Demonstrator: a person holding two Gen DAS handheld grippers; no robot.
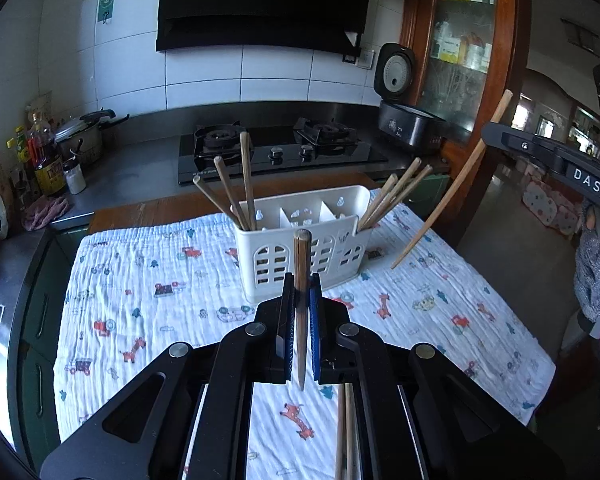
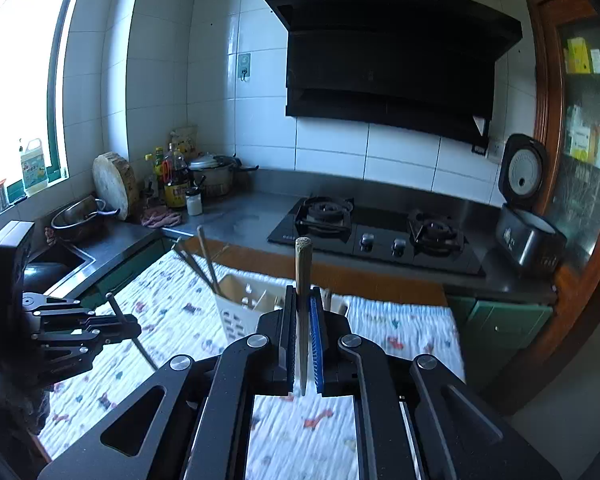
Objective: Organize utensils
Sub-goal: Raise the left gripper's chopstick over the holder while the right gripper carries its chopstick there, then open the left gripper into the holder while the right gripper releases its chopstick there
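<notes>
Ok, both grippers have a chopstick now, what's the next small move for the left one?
Probably ease the left gripper forward and up over the white caddy, then lower its chopstick into a compartment. It's clamped upright, and the caddy sits just ahead, with chopsticks already at both ends and the middle slots apparently free.

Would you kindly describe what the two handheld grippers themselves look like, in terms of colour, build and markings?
Both are matte black linkage frames with triangular cut-outs and round silver pivot bolts. The left gripper has ribbed pads inside its jaws, the right-hand pad blue, as on the right gripper. From the side, the right gripper's body carries white letters "DAS". No cables are visible.
</notes>
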